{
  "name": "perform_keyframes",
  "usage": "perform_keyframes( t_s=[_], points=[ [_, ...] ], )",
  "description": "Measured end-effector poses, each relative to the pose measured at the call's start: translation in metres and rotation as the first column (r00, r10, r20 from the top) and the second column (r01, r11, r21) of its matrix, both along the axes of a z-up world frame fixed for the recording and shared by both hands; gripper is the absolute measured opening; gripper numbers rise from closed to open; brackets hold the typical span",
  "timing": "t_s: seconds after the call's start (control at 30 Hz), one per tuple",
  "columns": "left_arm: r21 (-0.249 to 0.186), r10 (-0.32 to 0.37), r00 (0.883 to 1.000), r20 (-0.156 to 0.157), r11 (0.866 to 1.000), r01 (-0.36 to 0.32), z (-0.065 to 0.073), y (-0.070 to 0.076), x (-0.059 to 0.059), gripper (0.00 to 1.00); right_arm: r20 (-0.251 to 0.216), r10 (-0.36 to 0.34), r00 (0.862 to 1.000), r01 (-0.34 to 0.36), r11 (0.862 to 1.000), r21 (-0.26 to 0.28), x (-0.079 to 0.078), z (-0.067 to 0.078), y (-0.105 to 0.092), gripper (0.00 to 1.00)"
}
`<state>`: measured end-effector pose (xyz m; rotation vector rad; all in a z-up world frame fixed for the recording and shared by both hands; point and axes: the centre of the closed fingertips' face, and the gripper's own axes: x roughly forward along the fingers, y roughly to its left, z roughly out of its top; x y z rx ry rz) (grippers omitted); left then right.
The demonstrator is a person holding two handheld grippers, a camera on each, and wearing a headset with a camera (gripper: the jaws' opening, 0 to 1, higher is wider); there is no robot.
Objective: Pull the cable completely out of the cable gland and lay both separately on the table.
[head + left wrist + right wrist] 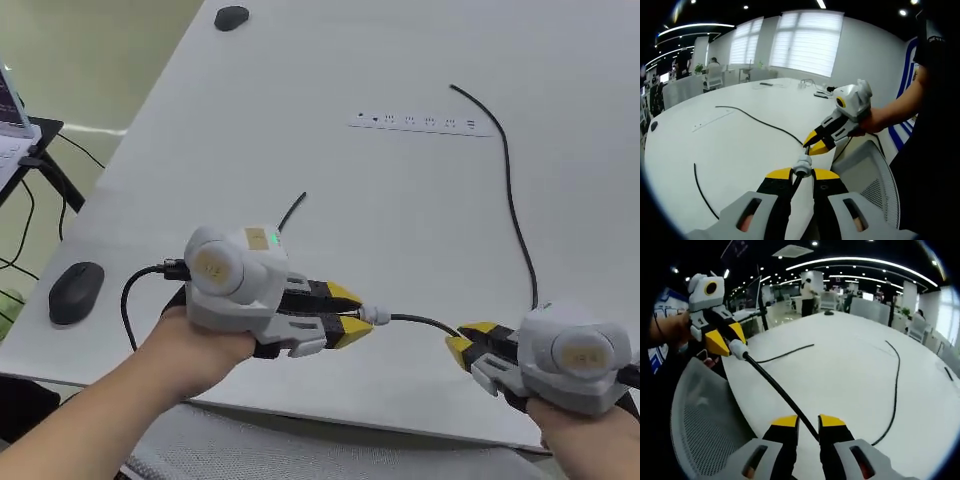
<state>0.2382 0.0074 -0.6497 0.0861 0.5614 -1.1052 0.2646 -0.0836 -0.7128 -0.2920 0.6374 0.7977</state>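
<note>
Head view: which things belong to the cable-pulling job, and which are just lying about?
Job: cable gland, cable, left hand-held gripper, right hand-held gripper.
Lying about: power strip, near mouse, far mouse.

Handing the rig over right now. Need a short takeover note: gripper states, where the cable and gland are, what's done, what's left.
Left gripper: shut on the cable gland, held just above the near edge of the table.
Right gripper: shut on the black cable, a short way from the gland.
The cable spans the gap between the two grippers and still sits in the gland. More black cable lies on the table beyond each gripper.
Done: both grips are set.
Left: pull the grippers apart until the cable comes fully out, then lay the cable and gland down separately.
</note>
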Motion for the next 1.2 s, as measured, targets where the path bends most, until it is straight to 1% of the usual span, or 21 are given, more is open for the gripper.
perform_keyframes(
  t_s=[0.03, 0.1, 0.17, 0.2, 0.27, 0.33, 0.37, 0.43, 0.5, 0.6, 0.63, 0.7, 0.77, 0.83, 0.93, 1.0, 1.1, 1.2],
  points=[
    [0.000, -0.001, 1.000, -0.003, 1.000, 0.001, 0.000, -0.001, 0.000, 0.15, 0.023, 0.040, 0.999, -0.040, 0.999, -0.017, -0.003, 0.006, 0.005, 0.12],
    [0.005, -0.003, 1.000, -0.003, 1.000, 0.003, -0.001, -0.002, -0.001, 0.15, 0.046, 0.093, 0.995, -0.091, 0.995, -0.045, -0.008, 0.013, 0.014, 0.12],
    [0.008, -0.004, 1.000, -0.003, 1.000, 0.004, -0.002, -0.003, -0.001, 0.15, 0.072, 0.138, 0.988, -0.133, 0.989, -0.062, -0.011, 0.020, 0.023, 0.14],
    [0.011, -0.005, 1.000, -0.002, 1.000, 0.005, -0.002, -0.003, -0.001, 0.15, 0.078, 0.147, 0.986, -0.142, 0.988, -0.066, -0.012, 0.023, 0.026, 0.15],
    [0.019, -0.010, 1.000, 0.002, 1.000, 0.010, -0.003, -0.003, -0.002, 0.15, 0.105, 0.188, 0.977, -0.179, 0.979, -0.094, -0.014, 0.028, 0.033, 0.14],
    [0.023, -0.010, 1.000, 0.004, 1.000, 0.010, -0.003, -0.003, -0.002, 0.15, 0.138, 0.222, 0.965, -0.208, 0.972, -0.112, -0.015, 0.036, 0.042, 0.14],
    [0.022, -0.009, 1.000, 0.003, 1.000, 0.009, -0.003, -0.003, -0.002, 0.15, 0.154, 0.246, 0.957, -0.228, 0.966, -0.125, -0.016, 0.040, 0.047, 0.14],
    [0.024, -0.006, 1.000, 0.004, 1.000, 0.006, -0.003, -0.003, -0.001, 0.15, 0.170, 0.278, 0.945, -0.255, 0.956, -0.145, -0.018, 0.044, 0.054, 0.14],
    [0.025, -0.006, 1.000, 0.004, 1.000, 0.006, -0.003, -0.003, -0.002, 0.15, 0.182, 0.305, 0.935, -0.277, 0.947, -0.166, -0.020, 0.045, 0.059, 0.14],
    [0.028, -0.006, 1.000, 0.004, 1.000, 0.006, -0.004, -0.004, -0.002, 0.15, 0.223, 0.390, 0.893, -0.333, 0.908, -0.256, -0.024, 0.046, 0.065, 0.11],
    [0.029, -0.007, 1.000, 0.005, 1.000, 0.007, -0.005, -0.004, -0.002, 0.15, 0.229, 0.402, 0.886, -0.339, 0.901, -0.270, -0.025, 0.046, 0.067, 0.10],
    [0.032, -0.009, 1.000, 0.004, 0.999, 0.008, -0.005, -0.004, -0.003, 0.15, 0.237, 0.406, 0.883, -0.341, 0.899, -0.274, -0.026, 0.046, 0.069, 0.07],
    [0.031, -0.010, 1.000, 0.003, 0.999, 0.009, -0.005, -0.005, -0.004, 0.15, 0.242, 0.414, 0.878, -0.345, 0.895, -0.283, -0.025, 0.047, 0.072, 0.07],
    [0.029, -0.008, 1.000, 0.004, 1.000, 0.008, -0.005, -0.005, -0.004, 0.15, 0.237, 0.410, 0.881, -0.344, 0.898, -0.275, -0.025, 0.047, 0.073, 0.06],
    [0.023, 0.000, 1.000, 0.004, 1.000, 0.000, -0.004, -0.005, -0.003, 0.15, 0.240, 0.412, 0.879, -0.346, 0.897, -0.276, -0.025, 0.047, 0.074, 0.02],
    [0.024, -0.002, 1.000, 0.004, 1.000, 0.002, -0.004, -0.005, -0.003, 0.15, 0.239, 0.410, 0.880, -0.344, 0.898, -0.273, -0.025, 0.047, 0.074, 0.02],
    [0.027, -0.006, 1.000, 0.002, 1.000, 0.006, -0.005, -0.005, -0.004, 0.15, 0.231, 0.415, 0.880, -0.353, 0.897, -0.267, -0.026, 0.044, 0.074, 0.01],
    [0.032, -0.010, 1.000, 0.002, 0.999, 0.010, -0.006, -0.006, -0.005, 0.15, 0.224, 0.412, 0.883, -0.354, 0.899, -0.258, -0.027, 0.043, 0.073, 0.01]
  ],
)
